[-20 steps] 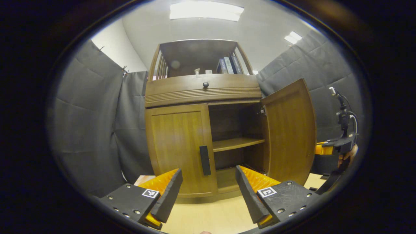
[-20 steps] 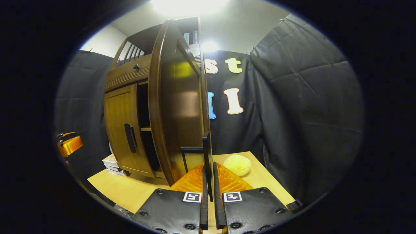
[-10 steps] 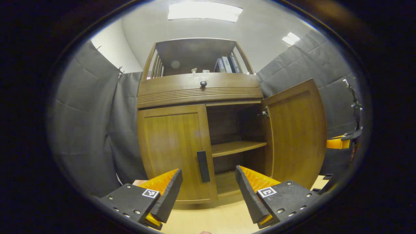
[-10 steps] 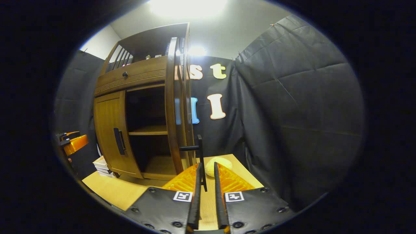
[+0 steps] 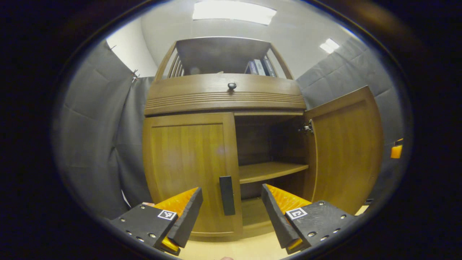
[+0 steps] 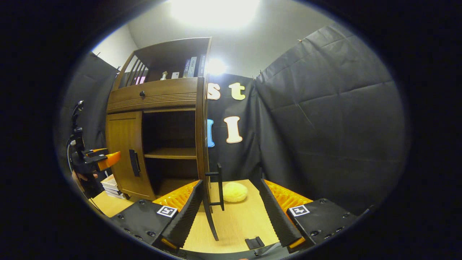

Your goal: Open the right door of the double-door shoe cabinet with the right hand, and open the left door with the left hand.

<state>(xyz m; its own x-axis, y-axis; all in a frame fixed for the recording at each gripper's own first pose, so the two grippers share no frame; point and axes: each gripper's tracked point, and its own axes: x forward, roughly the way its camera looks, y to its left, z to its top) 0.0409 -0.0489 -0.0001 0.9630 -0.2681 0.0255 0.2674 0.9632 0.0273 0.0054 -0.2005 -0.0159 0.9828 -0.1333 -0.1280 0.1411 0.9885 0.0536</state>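
Right gripper view: right claw (image 6: 231,213) gapes wide, holding nothing, its handle (image 6: 219,186) between the fingers untouched.

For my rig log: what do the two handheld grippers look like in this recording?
Both match: the left gripper and right gripper have black wedge-shaped fingers backed with ribbed orange plastic, on black plates with screws, each plate bearing a small square black-and-white marker. Seen from the right gripper view, the left gripper carries a black cable and an upright mast.
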